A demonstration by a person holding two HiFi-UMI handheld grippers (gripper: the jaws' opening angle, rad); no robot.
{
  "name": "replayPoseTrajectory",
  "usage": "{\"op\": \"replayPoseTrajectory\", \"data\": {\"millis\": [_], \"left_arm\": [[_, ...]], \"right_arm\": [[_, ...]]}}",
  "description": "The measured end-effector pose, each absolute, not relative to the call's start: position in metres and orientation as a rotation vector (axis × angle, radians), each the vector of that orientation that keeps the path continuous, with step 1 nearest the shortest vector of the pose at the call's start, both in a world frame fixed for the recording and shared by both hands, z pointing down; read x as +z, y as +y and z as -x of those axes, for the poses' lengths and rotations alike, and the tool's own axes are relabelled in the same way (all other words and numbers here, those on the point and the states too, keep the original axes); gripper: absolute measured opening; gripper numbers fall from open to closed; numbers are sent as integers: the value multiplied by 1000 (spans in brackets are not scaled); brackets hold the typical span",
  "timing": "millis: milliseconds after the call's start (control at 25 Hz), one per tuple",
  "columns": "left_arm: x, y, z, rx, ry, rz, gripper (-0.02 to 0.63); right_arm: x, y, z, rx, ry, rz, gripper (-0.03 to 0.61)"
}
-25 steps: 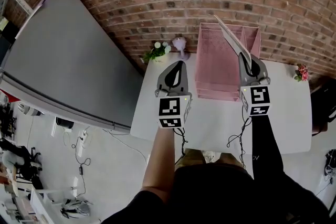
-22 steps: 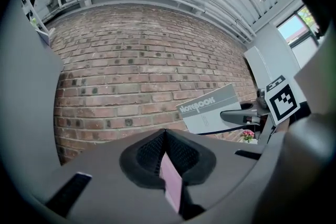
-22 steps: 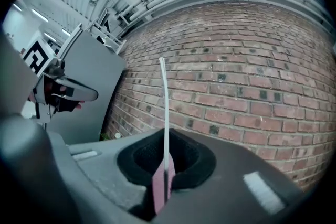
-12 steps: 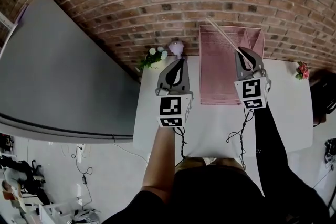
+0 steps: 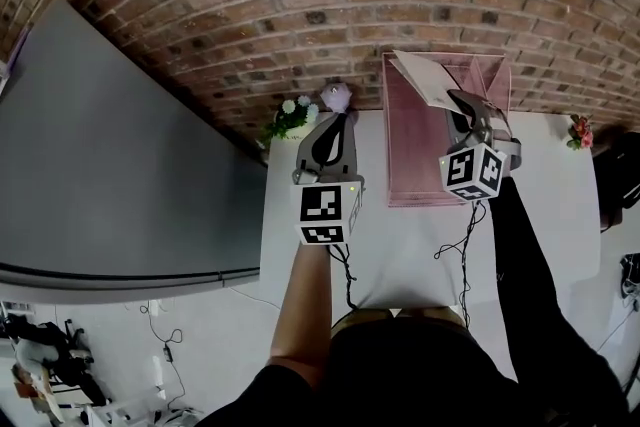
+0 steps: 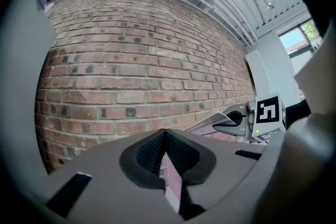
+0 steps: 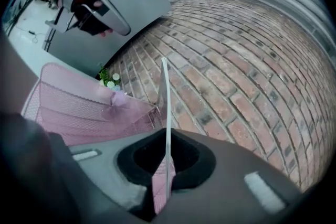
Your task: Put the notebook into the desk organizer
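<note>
My right gripper [image 5: 456,101] is shut on a thin white notebook [image 5: 428,77], which it holds tilted over the back of the pink mesh desk organizer [image 5: 410,155]. In the right gripper view the notebook [image 7: 165,102] shows edge-on, rising from between the pads, with the organizer [image 7: 79,113] below on the left. My left gripper [image 5: 338,119] hovers over the white table [image 5: 400,245] left of the organizer. Its jaws meet at the tip [image 6: 165,131] with nothing held. From there the right gripper [image 6: 239,121] and the notebook [image 6: 210,124] show at the right.
A brick wall runs close behind the table. A small flower pot [image 5: 290,115] and a purple ornament [image 5: 337,95] stand at the table's back left, another small flower [image 5: 578,131] at the right edge. A large grey panel [image 5: 120,155] lies left of the table.
The right gripper has rolled and sunk toward the organizer, so the notebook has turned from edge-up to a flatter tilt over its back. The left gripper has edged toward the wall.
</note>
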State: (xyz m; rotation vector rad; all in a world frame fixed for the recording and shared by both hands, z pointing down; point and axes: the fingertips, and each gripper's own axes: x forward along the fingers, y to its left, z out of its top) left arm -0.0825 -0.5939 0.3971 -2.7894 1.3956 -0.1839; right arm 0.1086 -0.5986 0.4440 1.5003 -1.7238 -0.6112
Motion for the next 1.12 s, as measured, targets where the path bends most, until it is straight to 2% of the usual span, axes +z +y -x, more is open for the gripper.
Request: {"op": "replayPoseTrajectory", "data": {"millis": [680,1120], "left_arm": [[414,-619,83,-203,1360,2839,9],[422,-626,85,-211,1366,2857,9]], "right_arm": [[495,-617,-92,-617,-1609,-1231,11],[521,-615,-80,-509,-1679,-1079,20]]}}
